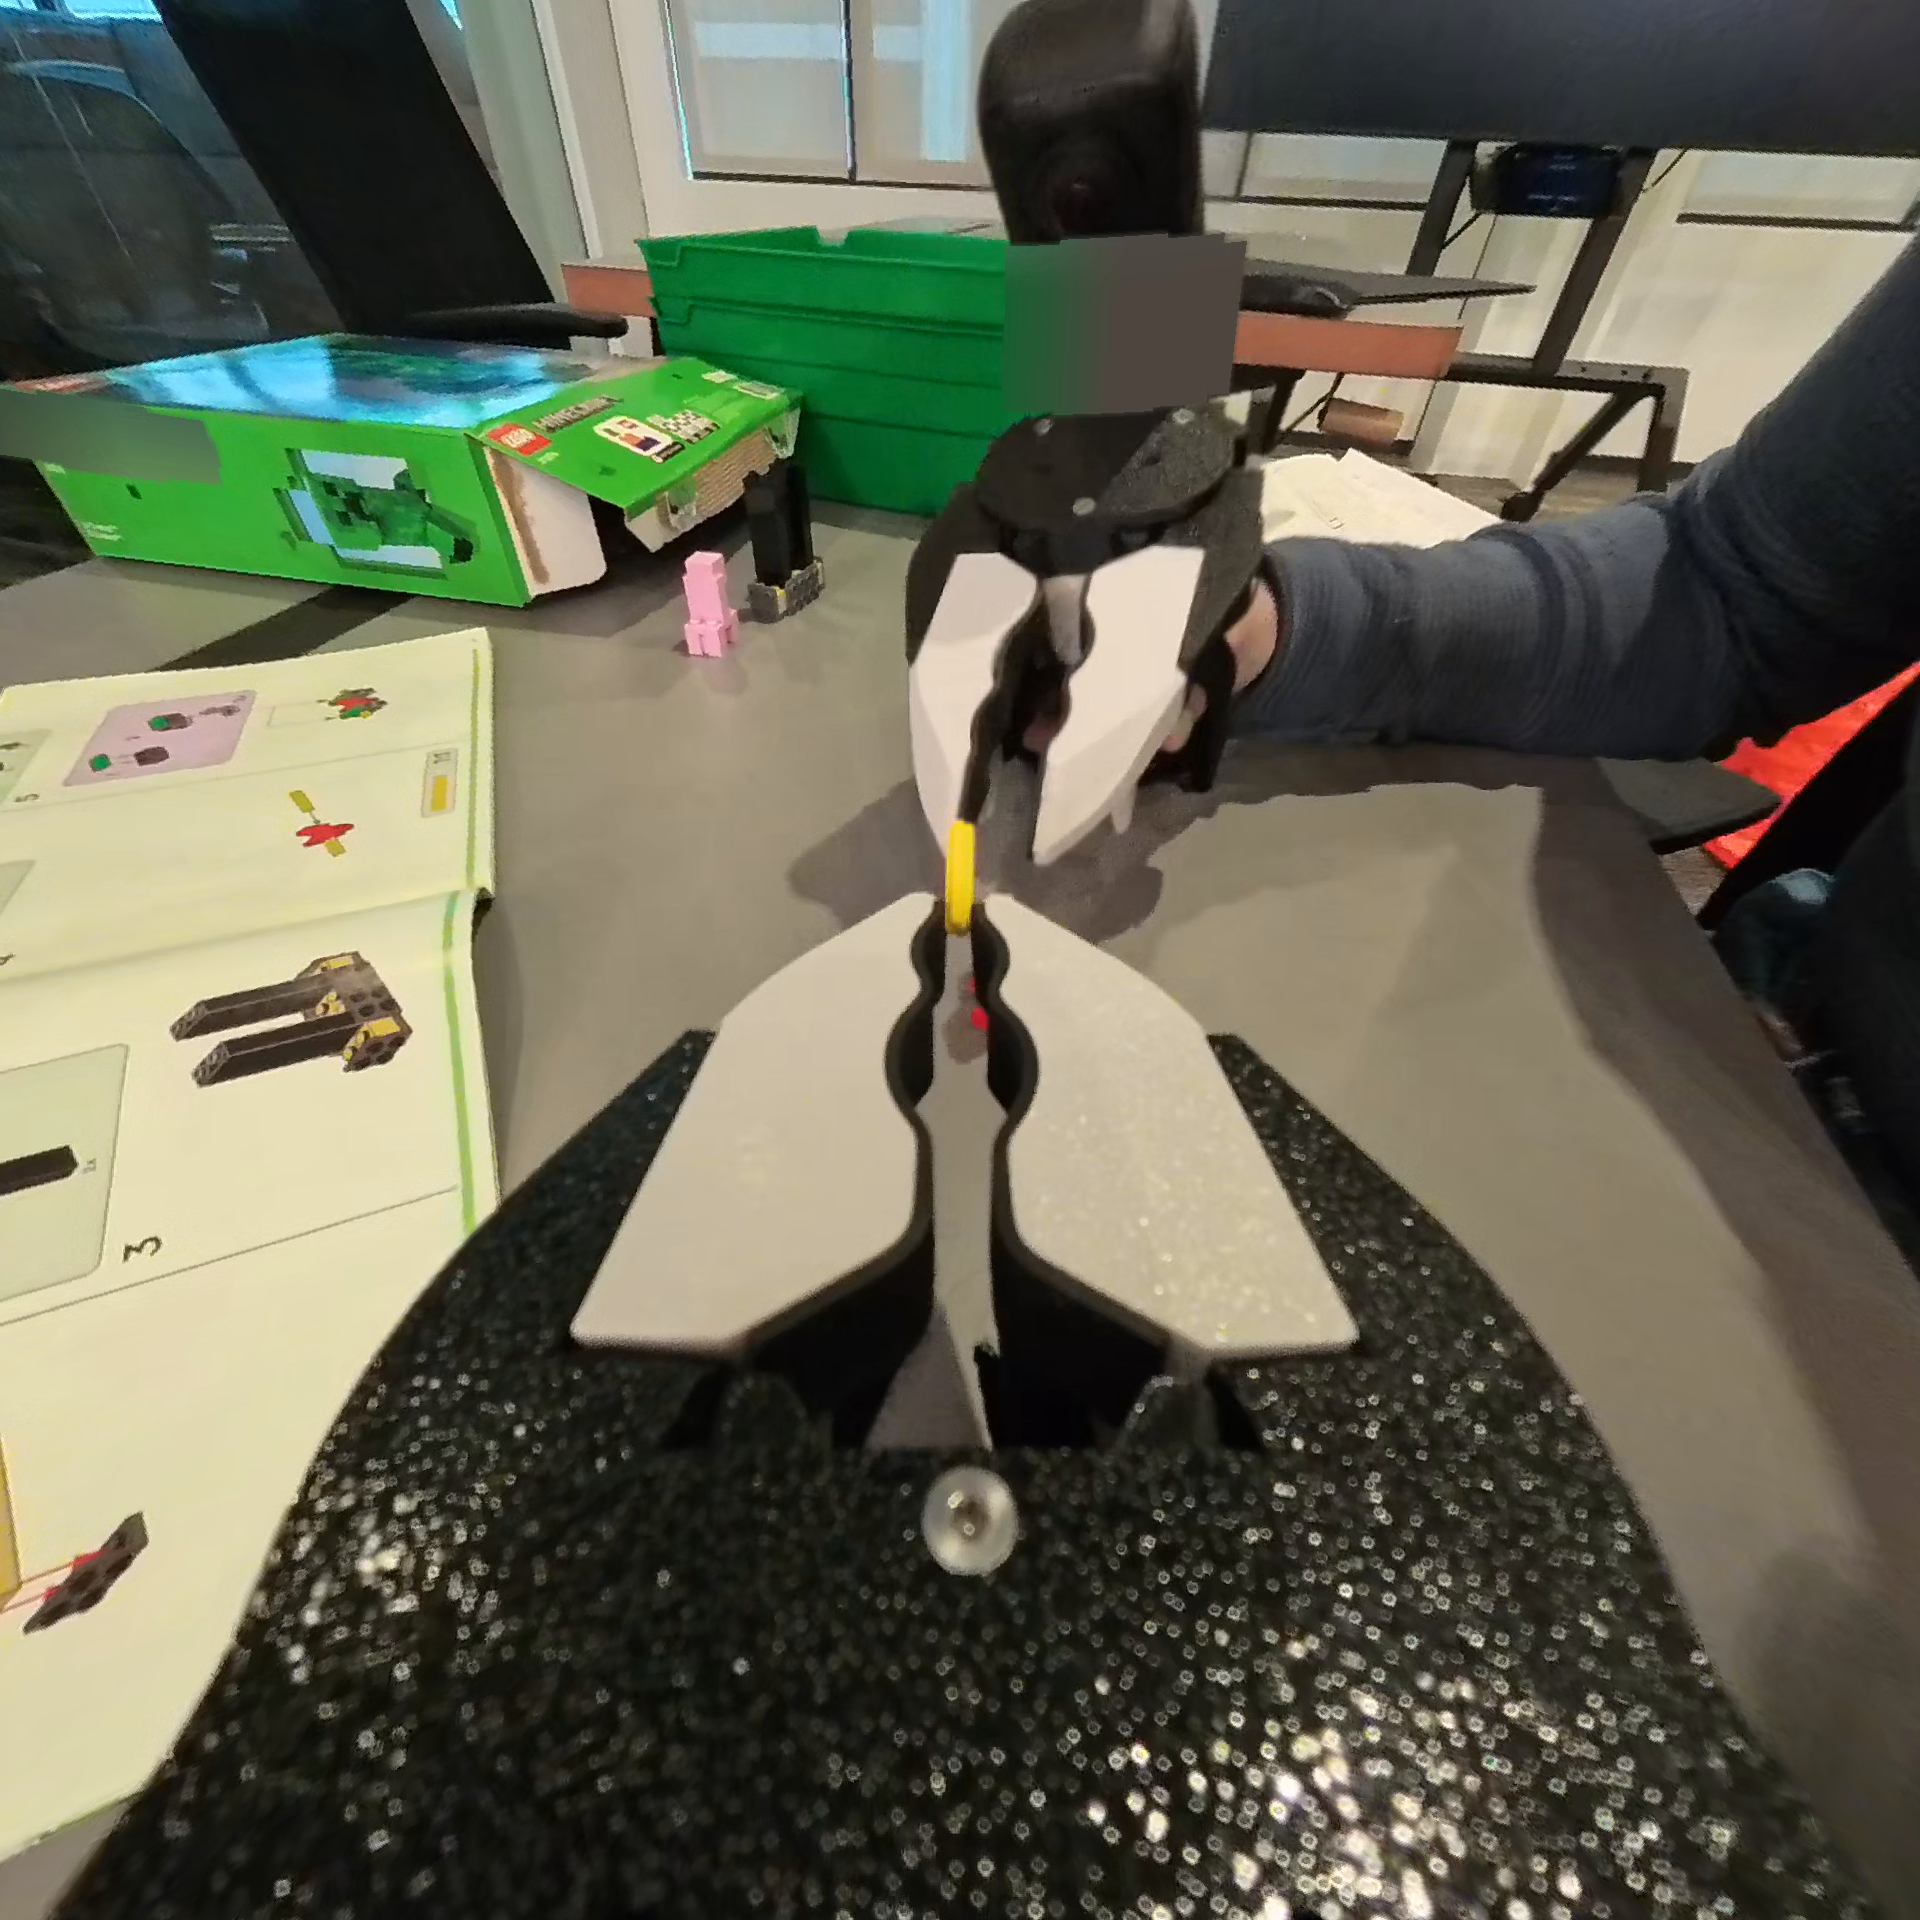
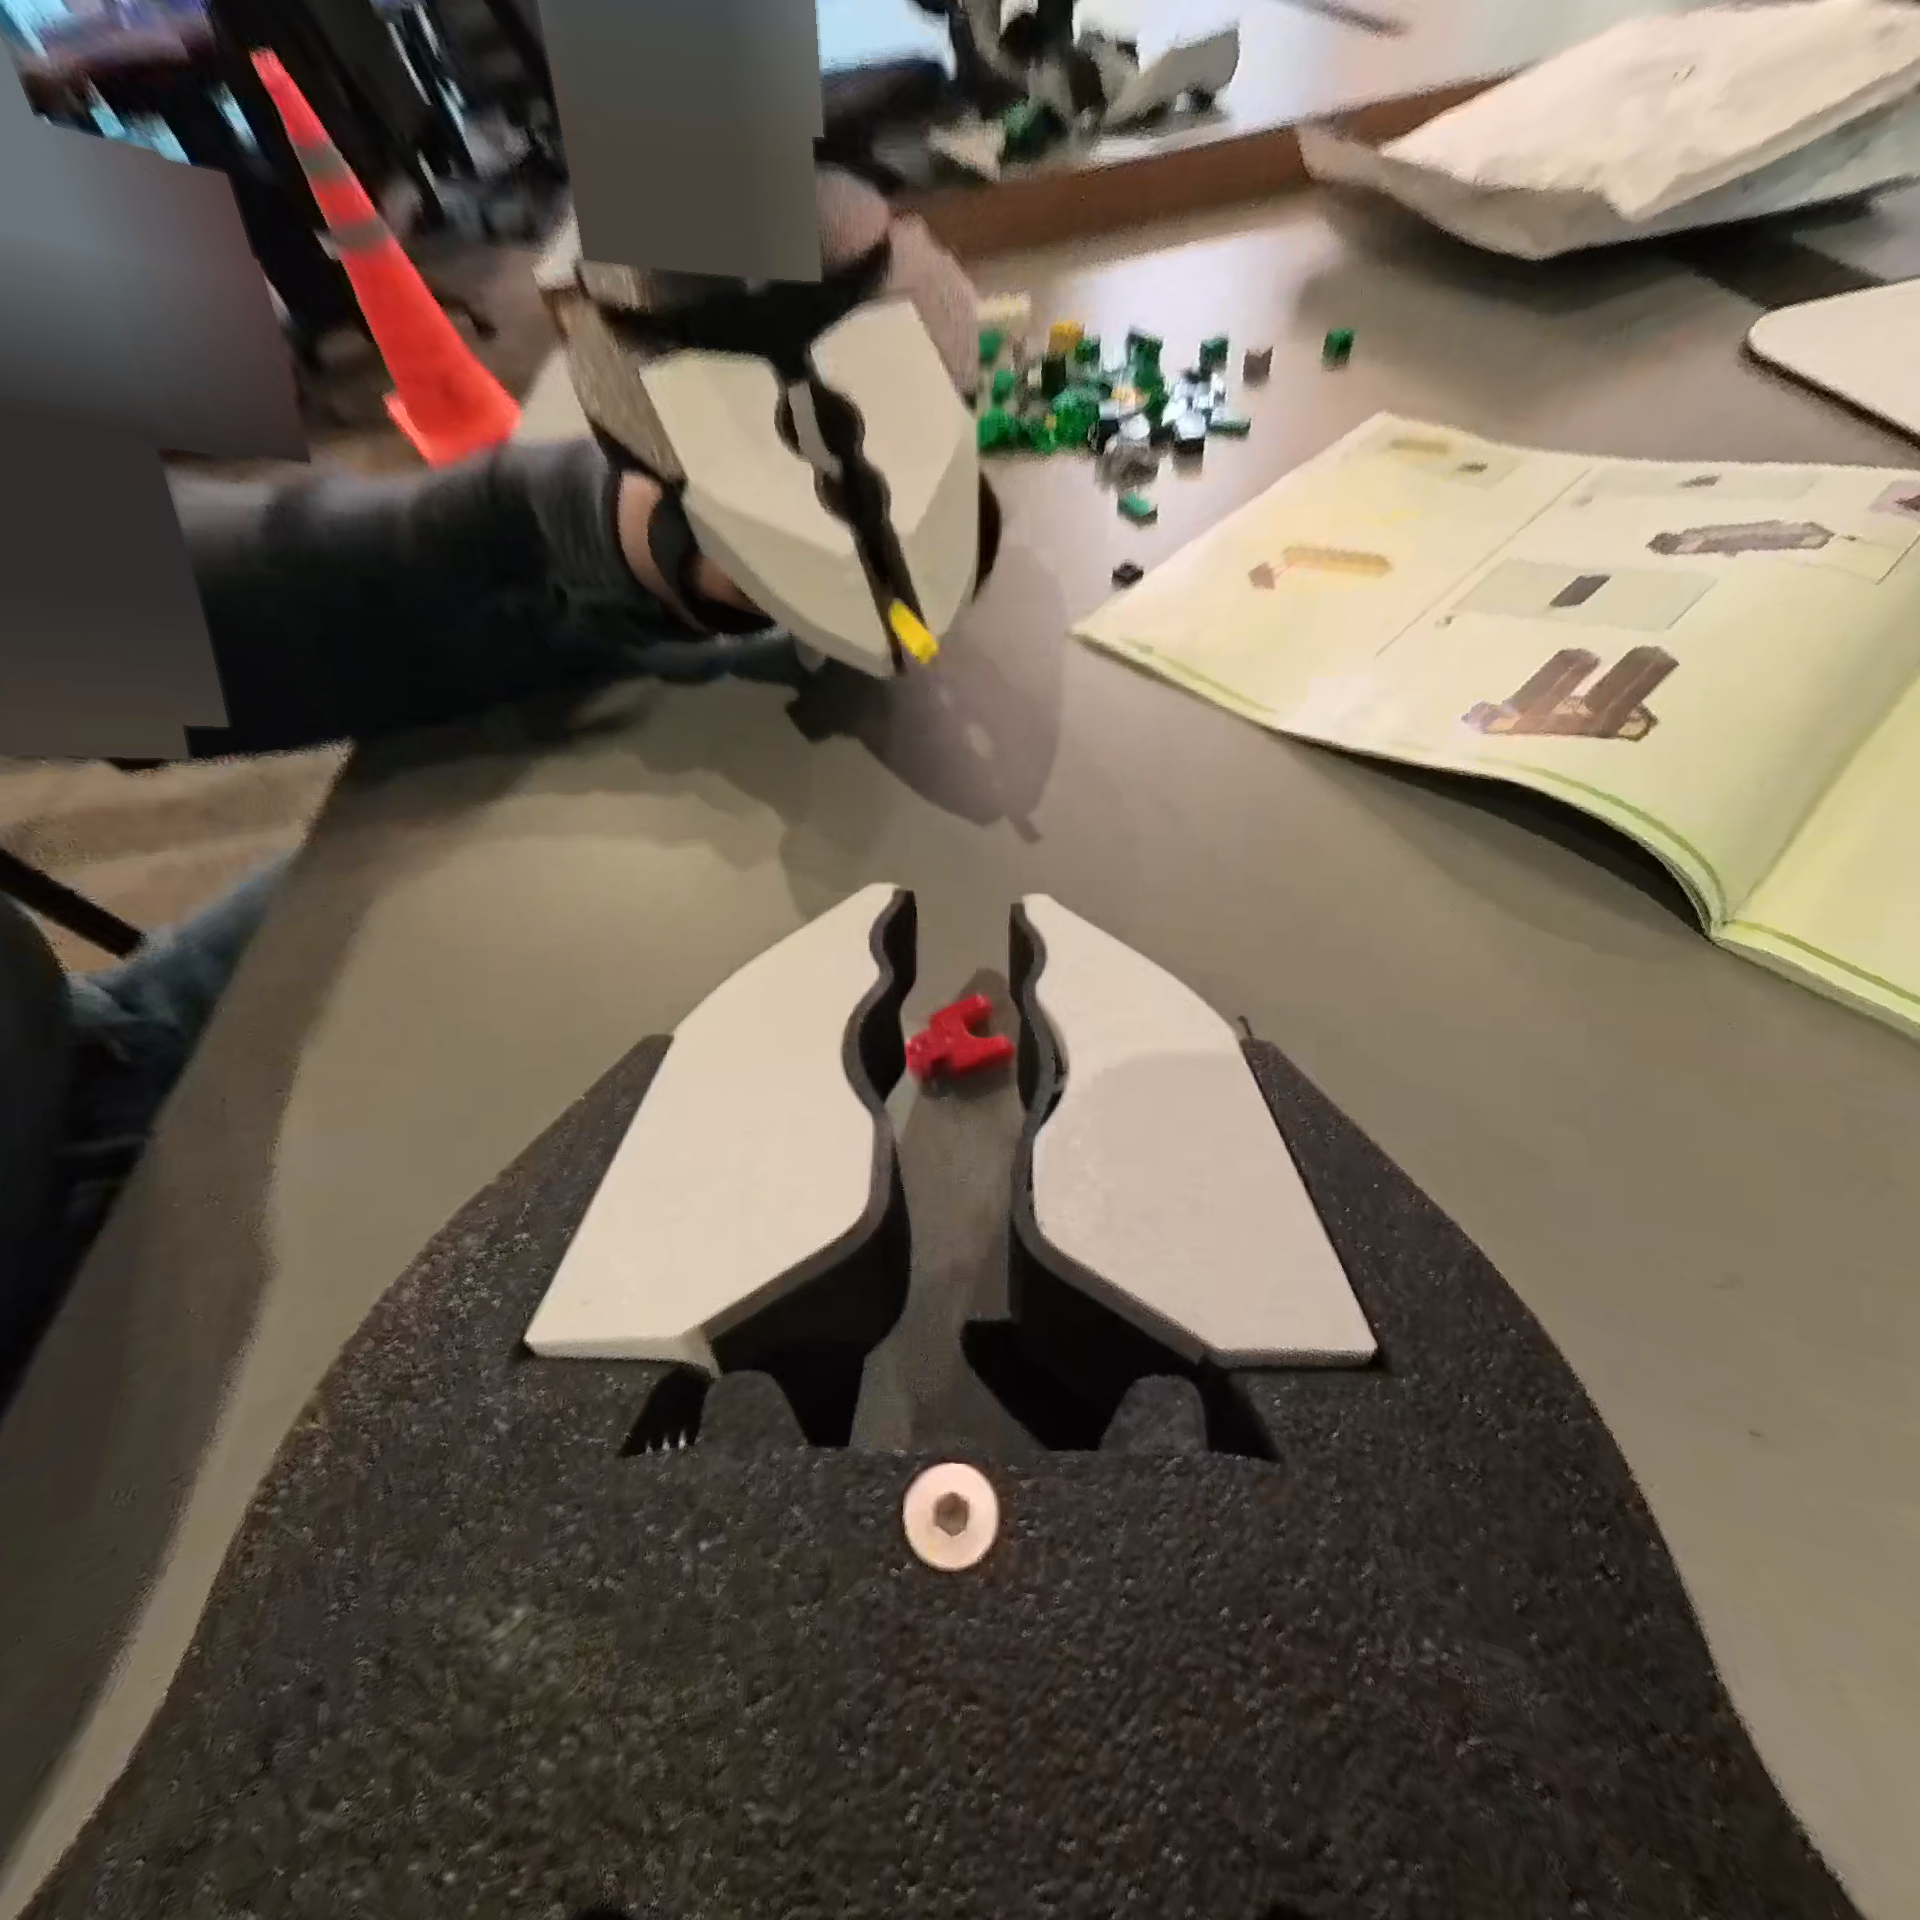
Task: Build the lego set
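On the grey table (image 2: 1351, 1039), nearest in the right wrist view, the right gripper (image 2: 961, 904) has its jaws a little apart and holds nothing; a small red piece (image 2: 956, 1044) lies on the table between its fingers. Beyond it, at 12 o'clock, the left gripper (image 2: 906, 642) points down, its jaws closed on a small yellow piece (image 2: 912, 632) that sticks out at the tips. At 2 o'clock lies an open instruction booklet (image 2: 1558, 623), and at 1 o'clock a pile of loose bricks (image 2: 1101, 395). In the left wrist view, at 10 o'clock, a green box (image 1: 312, 488) lies open, with a pink figure (image 1: 710, 613) and a black build (image 1: 784, 551) just beside it.
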A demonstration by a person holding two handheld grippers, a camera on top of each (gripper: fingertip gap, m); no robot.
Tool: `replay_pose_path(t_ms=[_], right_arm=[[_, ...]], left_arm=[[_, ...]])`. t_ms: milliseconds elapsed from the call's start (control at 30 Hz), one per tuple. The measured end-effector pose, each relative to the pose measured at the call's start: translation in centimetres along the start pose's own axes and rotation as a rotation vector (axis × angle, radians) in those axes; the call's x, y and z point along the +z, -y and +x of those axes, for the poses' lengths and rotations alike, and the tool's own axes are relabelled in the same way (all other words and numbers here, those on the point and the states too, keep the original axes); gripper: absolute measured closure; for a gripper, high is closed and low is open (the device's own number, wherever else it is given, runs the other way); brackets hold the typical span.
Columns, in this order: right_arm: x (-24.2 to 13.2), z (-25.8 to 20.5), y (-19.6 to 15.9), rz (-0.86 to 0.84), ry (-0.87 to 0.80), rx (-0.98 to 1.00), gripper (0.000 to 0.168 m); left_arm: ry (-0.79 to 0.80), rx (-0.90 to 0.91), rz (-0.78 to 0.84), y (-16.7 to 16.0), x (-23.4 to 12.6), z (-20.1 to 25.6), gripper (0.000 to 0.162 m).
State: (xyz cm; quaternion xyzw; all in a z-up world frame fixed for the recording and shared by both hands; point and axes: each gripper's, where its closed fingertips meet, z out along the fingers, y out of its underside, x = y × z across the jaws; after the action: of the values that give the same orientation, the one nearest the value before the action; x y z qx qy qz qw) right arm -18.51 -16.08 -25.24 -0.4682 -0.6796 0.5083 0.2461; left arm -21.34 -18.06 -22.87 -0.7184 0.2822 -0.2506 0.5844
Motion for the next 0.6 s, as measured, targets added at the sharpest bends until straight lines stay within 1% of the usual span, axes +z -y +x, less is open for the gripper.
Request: replay_pose_path(t_ms=[233, 300, 400, 500, 600], right_arm=[[0.8, -0.3, 2.3, 0.157, 0.027, 0.107, 0.153], [1.3, -0.5, 2.6, 0.161, 0.031, 0.117, 0.151], [1.5, -0.9, 2.8, 0.174, 0.045, 0.116, 0.154], [1.6, -1.7, 3.2, 0.204, 0.119, 0.153, 0.153], [1.8, -1.8, 3.1, 0.193, 0.122, 0.151, 0.156]], left_arm=[[-0.006, 0.076, -0.002, 0.0, 0.4, 0.6, 0.158], [-0.014, 0.101, -0.016, -0.2, 0.6, 0.9, 0.158], [-0.008, 0.113, -0.011, -0.1, 0.6, 0.9, 0.158], [-0.005, 0.104, -0.009, -0.1, 0.5, 0.8, 0.158], [-0.008, 0.117, -0.028, -0.3, 0.7, 0.9, 0.158]])
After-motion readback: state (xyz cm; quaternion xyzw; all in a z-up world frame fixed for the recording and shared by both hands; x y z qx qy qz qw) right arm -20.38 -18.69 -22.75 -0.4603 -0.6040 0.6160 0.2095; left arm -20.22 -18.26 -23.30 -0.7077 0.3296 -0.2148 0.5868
